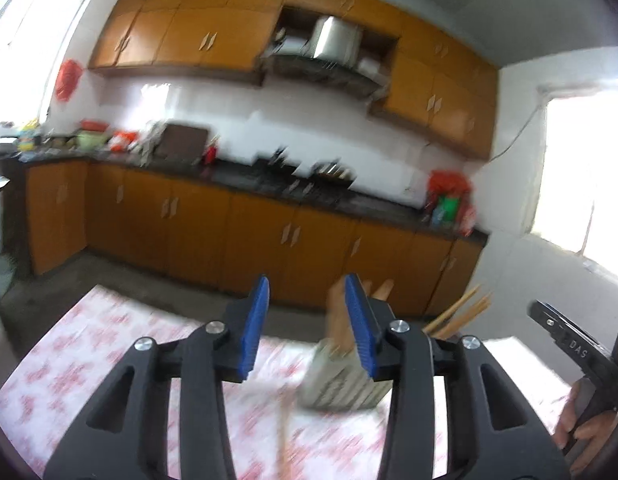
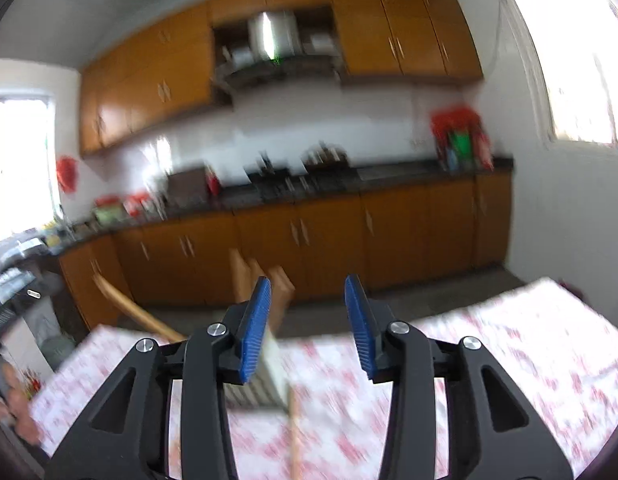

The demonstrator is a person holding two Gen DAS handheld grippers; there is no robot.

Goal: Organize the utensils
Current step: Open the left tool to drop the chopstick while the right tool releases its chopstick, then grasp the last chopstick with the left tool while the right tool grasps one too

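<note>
Left wrist view is blurred, yet the left gripper is seen with its jaws open and nothing between them, raised above the desk, which is covered with a cloth of red and white pattern. A pale slotted utensil holder is standing near the far edge of the desk, partly hidden behind the right blue pad. Wooden utensils and chopsticks are kept in it upright, with their long axes nearly vertical and their upper ends leaning a little to the right; probably they are stored this way so that the handles can be taken from above. One long wooden utensil is lying flat on the cloth in front of the holder, its long axis running from the near edge toward the holder. It seems to be the piece not yet sorted. In the right wrist view the right gripper is also held with its jaws apart and empty, above the same lying utensil. Which end of it is the working end cannot be told.
</note>
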